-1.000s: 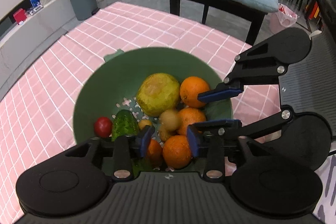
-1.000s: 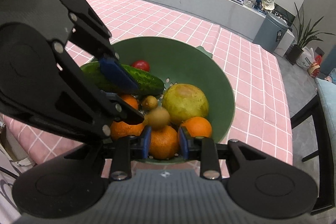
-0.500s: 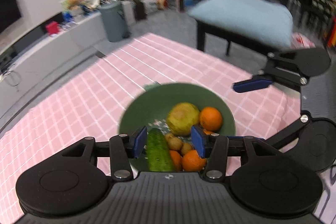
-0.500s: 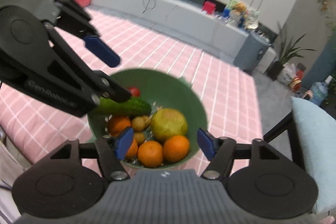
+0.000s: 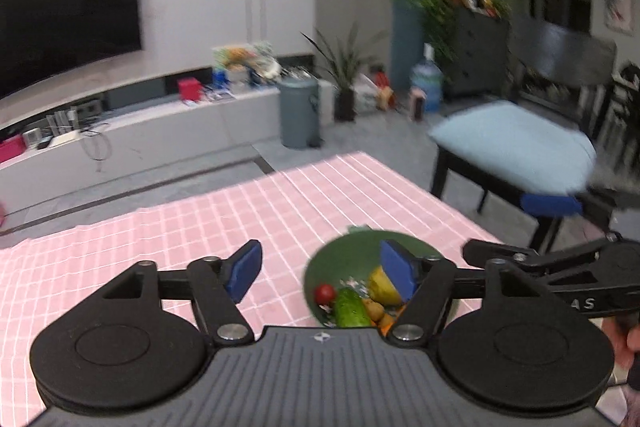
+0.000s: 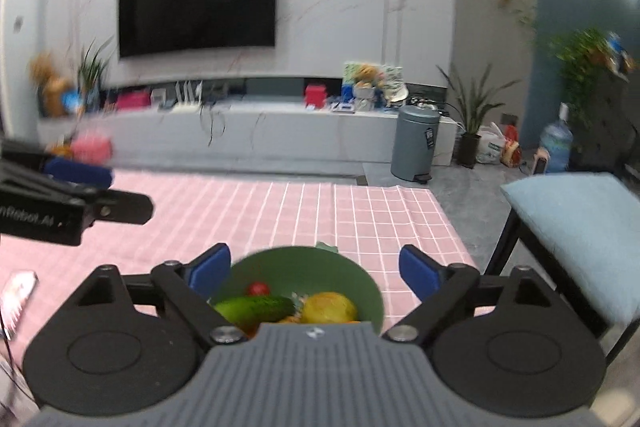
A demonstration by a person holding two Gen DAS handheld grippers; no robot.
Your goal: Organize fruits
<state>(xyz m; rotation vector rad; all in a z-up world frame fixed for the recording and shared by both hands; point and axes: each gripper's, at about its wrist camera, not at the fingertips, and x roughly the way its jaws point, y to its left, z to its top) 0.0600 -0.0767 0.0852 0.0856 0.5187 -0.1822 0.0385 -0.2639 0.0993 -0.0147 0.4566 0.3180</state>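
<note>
A green bowl (image 5: 344,251) stands on the pink checked tablecloth (image 5: 200,227) and holds a cucumber (image 5: 351,307), a red tomato (image 5: 325,293), a large yellow-green fruit (image 5: 382,289) and oranges. It also shows in the right wrist view (image 6: 320,263), with the cucumber (image 6: 256,307) and yellow fruit (image 6: 328,307). My left gripper (image 5: 320,275) is open and empty, well above the bowl. My right gripper (image 6: 316,269) is open wide and empty, above the bowl's near side.
A dark chair with a light blue cushion (image 5: 512,151) stands at the table's right edge. A grey bin (image 6: 414,143), a TV bench (image 6: 240,131) and plants are beyond the table. The other gripper (image 6: 60,203) shows at the left.
Both grippers have lifted up and back from the bowl and tilted towards the room. Both have opened wider. The fruit stays in the bowl.
</note>
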